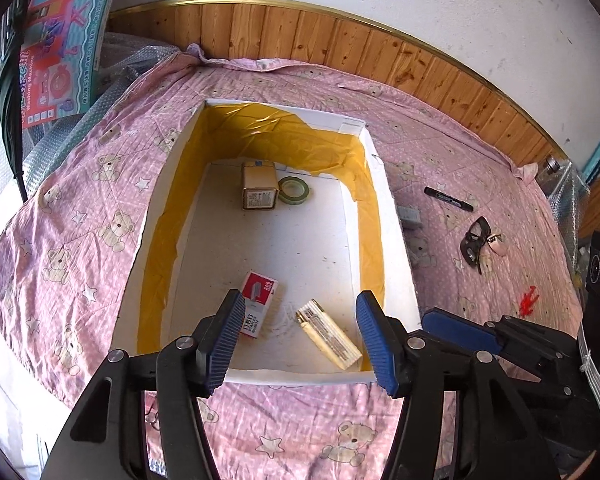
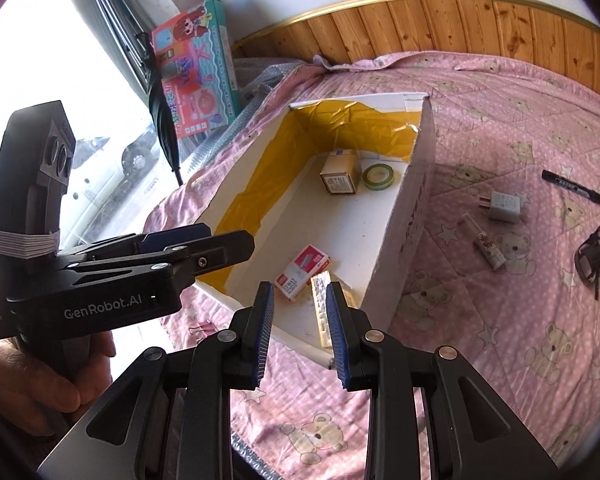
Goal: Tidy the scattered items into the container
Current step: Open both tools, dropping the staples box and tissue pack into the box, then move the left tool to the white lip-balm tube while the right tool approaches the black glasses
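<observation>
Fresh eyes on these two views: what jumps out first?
The white box with the yellow lining dominates the middle of the pink bear-print bedspread, already holding a staples box, a cream lighter-like item, a small carton and a tape roll. To its right, a marker, charger plug, small tube and dark glasses lie loose on the cloth. Both hand-held grippers, left and right, hover open at the near rim.
</observation>
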{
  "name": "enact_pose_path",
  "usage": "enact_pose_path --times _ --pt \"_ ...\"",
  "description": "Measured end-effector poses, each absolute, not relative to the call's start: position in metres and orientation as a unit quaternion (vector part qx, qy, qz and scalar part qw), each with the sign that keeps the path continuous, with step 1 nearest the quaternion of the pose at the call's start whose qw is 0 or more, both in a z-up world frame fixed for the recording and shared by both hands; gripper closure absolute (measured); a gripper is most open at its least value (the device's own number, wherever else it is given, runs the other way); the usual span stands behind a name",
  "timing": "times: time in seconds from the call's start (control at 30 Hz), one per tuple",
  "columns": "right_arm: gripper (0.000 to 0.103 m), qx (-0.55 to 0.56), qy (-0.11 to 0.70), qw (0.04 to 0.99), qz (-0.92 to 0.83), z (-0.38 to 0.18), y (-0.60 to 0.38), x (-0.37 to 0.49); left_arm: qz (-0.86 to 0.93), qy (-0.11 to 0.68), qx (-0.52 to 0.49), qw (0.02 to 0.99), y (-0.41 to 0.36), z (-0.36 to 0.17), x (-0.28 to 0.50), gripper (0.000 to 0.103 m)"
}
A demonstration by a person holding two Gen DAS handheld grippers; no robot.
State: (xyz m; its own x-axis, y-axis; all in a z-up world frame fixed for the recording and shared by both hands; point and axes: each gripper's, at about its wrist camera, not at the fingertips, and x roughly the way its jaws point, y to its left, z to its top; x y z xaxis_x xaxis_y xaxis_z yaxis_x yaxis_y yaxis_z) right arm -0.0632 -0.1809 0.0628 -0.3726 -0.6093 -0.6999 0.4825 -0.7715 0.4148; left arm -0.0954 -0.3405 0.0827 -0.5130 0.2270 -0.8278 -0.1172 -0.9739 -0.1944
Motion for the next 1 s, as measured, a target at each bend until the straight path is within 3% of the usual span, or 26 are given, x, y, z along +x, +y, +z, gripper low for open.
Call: enact_pose_path --times 1.0 --pt "0.072 0.457 -0.194 0.234 -0.836 0.024 -0.027 -0.064 0.838 0.014 -0.503 0.209 -0.161 0.066 -0.102 0.044"
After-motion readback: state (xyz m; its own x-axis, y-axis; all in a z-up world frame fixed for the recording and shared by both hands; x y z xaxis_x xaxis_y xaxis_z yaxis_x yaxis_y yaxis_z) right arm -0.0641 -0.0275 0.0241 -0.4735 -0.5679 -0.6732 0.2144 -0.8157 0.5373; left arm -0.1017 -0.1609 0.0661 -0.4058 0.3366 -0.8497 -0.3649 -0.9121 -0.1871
